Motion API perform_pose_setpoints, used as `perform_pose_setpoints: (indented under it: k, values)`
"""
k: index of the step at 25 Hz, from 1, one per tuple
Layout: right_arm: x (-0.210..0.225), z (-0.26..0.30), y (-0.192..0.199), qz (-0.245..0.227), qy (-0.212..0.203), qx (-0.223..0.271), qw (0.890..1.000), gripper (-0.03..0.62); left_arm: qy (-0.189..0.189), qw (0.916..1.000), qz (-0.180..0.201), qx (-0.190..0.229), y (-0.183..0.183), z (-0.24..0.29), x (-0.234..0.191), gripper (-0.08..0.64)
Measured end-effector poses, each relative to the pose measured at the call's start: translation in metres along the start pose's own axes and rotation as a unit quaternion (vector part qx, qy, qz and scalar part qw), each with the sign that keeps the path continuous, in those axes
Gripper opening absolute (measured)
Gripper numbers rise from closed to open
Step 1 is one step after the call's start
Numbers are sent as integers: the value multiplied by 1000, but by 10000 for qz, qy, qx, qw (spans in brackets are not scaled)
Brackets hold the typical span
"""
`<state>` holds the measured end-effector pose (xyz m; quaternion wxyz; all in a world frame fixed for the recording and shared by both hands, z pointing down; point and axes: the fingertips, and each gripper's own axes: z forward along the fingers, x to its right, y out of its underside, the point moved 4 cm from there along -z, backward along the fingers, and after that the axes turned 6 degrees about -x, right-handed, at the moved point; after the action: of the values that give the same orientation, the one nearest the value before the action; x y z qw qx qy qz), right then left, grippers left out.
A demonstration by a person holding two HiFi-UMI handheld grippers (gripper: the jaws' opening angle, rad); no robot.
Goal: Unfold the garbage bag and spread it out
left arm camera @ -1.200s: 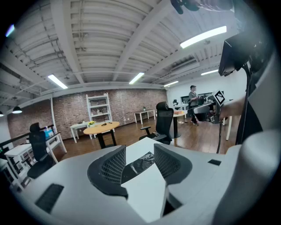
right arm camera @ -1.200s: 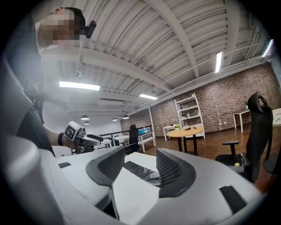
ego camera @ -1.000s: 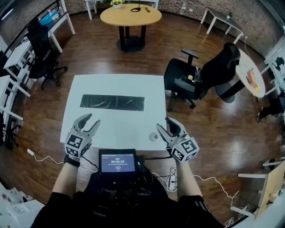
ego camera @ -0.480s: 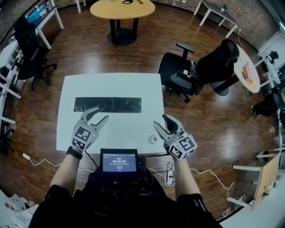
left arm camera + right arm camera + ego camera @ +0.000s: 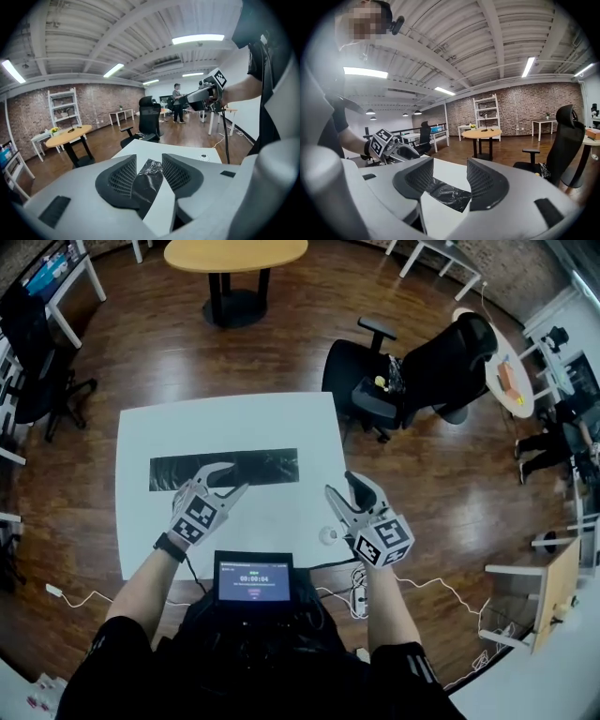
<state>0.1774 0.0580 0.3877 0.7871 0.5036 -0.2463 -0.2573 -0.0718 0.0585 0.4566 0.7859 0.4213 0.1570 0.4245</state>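
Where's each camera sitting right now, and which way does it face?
Head view: on the person's head, steeply down at white table, folded garbage bag; forearms, left gripper, right gripper show.
Left gripper view: on that gripper, facing along the bag towards the right gripper; own jaws apart, just closing, gripping nothing.
Right gripper view: on that gripper, facing the bag's end and left gripper; own jaws apart.
Shared: both gripper views see the bag past their jaws.

The head view looks steeply down from above onto the table. Cameras on the left hand-held gripper and right hand-held gripper sit low, close behind their jaws, facing across it; all three share the black bag.
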Motion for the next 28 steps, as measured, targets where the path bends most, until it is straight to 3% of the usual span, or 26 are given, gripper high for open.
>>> perform_pose_setpoints:
  k: [4,9,19,28]
  values:
    - [2,10,-1,52,129,58,9999,209,259,9995,121,-106,7,27,-5,167]
    - [9,22,4,-41,177,-108,9998,244,520,9983,156,-204,8,52,-3,167]
    - [41,65,26,284,-37,-479,9984,229,903,9936,274,-621,13,117,8,147]
    - [56,97,48,263,-378,-810,9956,229,1186,9846,462,-1201,31,177,21,135]
